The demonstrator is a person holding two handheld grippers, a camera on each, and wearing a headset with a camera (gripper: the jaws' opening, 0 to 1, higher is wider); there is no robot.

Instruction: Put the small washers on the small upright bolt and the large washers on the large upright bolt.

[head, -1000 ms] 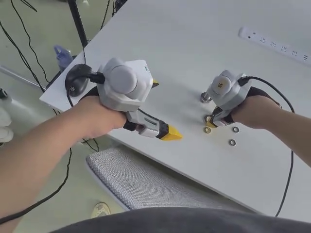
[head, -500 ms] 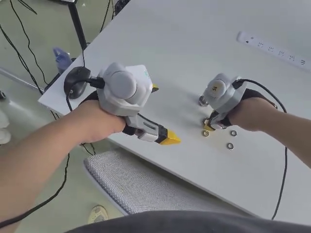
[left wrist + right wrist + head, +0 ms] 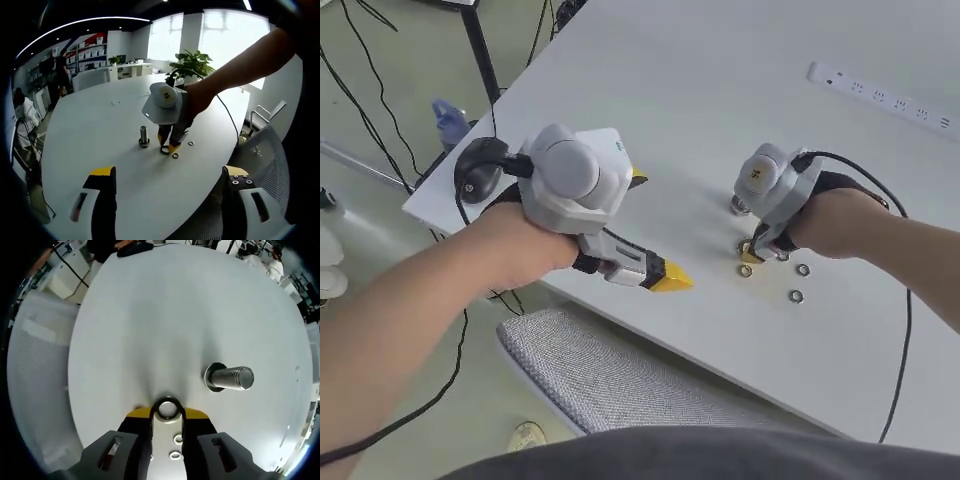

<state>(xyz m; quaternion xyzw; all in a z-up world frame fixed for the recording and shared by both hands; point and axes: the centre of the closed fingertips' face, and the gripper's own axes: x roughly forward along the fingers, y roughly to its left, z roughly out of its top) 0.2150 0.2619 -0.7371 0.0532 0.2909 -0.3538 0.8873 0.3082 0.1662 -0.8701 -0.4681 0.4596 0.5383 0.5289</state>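
Observation:
My right gripper (image 3: 751, 250) (image 3: 167, 412) stands tips-down on the white table (image 3: 720, 90), shut on a large washer (image 3: 167, 409) (image 3: 165, 149) that sits low at the table top. Just beyond it stands a large upright bolt (image 3: 230, 377) (image 3: 740, 205) (image 3: 144, 136). A loose washer (image 3: 746, 270) lies right by the tips, and two small washers (image 3: 803, 269) (image 3: 796, 296) lie a little to the right. My left gripper (image 3: 654, 229) (image 3: 169, 171) hovers open over the table's near edge, left of the bolt, with nothing between its jaws.
A white power strip (image 3: 880, 95) lies at the far right of the table. A grey chair seat (image 3: 620, 380) sits below the near edge. Black cables and a round black plug (image 3: 475, 175) hang at the table's left corner, with a blue bottle (image 3: 448, 118) beyond.
The right gripper's body has tipped slightly toward the bolt while its tips stay at the same spot. The left gripper has hardly moved.

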